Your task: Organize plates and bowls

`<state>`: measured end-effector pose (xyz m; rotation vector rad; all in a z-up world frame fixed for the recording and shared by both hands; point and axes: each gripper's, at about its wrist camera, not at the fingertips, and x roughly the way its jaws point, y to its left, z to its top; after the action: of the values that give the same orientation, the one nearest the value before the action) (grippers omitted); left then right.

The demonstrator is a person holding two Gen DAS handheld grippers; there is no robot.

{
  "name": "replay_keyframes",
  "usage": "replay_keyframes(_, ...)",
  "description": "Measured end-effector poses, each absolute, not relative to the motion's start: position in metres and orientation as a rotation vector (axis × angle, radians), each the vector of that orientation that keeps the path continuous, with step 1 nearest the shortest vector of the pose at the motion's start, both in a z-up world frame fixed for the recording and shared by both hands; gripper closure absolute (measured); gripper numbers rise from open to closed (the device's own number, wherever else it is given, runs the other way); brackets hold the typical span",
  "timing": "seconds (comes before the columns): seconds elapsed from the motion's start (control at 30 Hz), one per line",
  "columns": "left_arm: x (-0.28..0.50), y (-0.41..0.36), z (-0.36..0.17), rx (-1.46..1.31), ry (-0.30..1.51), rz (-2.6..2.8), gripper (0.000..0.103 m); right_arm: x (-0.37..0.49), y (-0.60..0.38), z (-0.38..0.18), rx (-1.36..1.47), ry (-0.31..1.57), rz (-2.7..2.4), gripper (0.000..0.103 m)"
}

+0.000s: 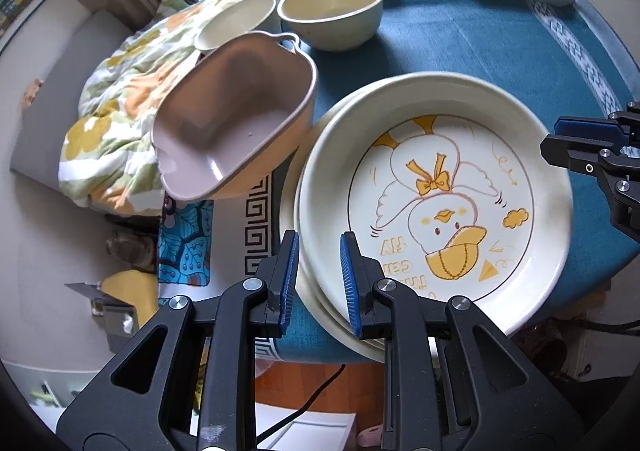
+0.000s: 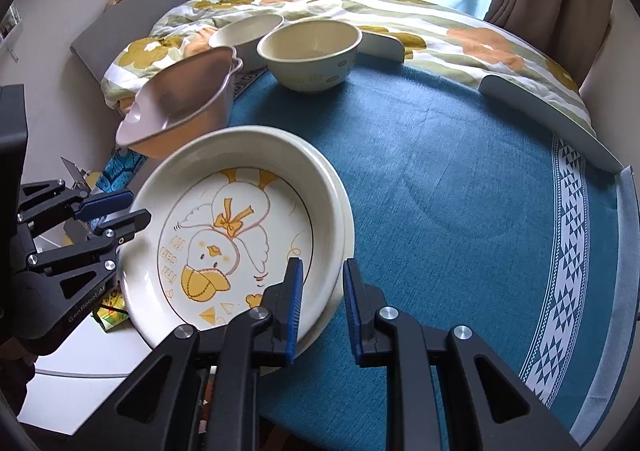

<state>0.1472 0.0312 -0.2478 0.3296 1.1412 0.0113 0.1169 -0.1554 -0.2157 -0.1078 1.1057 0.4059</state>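
Observation:
A stack of cream plates (image 1: 440,191) (image 2: 224,231) with a yellow duck drawing on top lies at the near left of the table under a teal cloth (image 2: 440,191), reaching past its edge. My left gripper (image 1: 320,283) (image 2: 138,207) is shut on the stack's left rim. On the opposite rim my right gripper (image 2: 324,307) (image 1: 552,139) is shut. Whether the stack rests on the cloth I cannot tell. A pink square bowl (image 1: 232,115) (image 2: 180,103) sits tilted behind the plates. Two cream round bowls (image 1: 332,11) (image 1: 236,23) stand at the back.
A flowered quilt (image 1: 120,111) (image 2: 400,19) lies behind and left of the table. Pale raised guards (image 2: 540,107) run along the table's far and right edges. Left of and below the table edge are a patterned mat (image 1: 184,243) and small clutter.

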Motion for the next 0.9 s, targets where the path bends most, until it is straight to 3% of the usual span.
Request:
replay_keyframes(0.03,0.145,0.033,-0.239,0.314,1.121,0.023,0.083,0.117,-0.159,-0.209,-0.09,1.088,0.413,0.084)
replay_keyframes(0.1,0.14,0.038,-0.217,0.271,1.069,0.053,0.071,0.116,-0.166,-0.193,-0.069,1.039,0.424,0.084)
replay_keyframes(0.13,0.137,0.041,-0.205,0.241,1.036,0.074,0.043,0.115,-0.168,-0.185,-0.065,1.014,0.43,0.077)
replay_keyframes(0.17,0.134,0.045,-0.193,0.212,0.995,0.1,0.007,0.115,-0.171,-0.176,-0.061,0.988,0.437,0.053)
replay_keyframes(0.2,0.129,0.049,-0.18,0.187,0.947,0.126,0.001,0.115,-0.174,-0.168,-0.054,0.957,0.448,0.037)
replay_keyframes(0.23,0.124,0.053,-0.167,0.164,0.897,0.145,0.0,0.114,-0.176,-0.159,-0.044,0.922,0.457,0.01)
replay_keyframes(0.27,0.122,0.056,-0.156,0.143,0.879,0.156,0.0,0.114,-0.179,-0.151,-0.034,0.887,0.468,0.005)
replay_keyframes(0.6,0.151,0.121,-0.14,-0.084,0.977,0.23,0.0,0.166,-0.134,-0.108,-0.094,0.876,0.573,0.005)
replay_keyframes(0.9,0.197,0.171,-0.201,-0.244,1.087,0.226,0.001,0.228,-0.065,-0.168,-0.084,1.069,0.671,0.005)
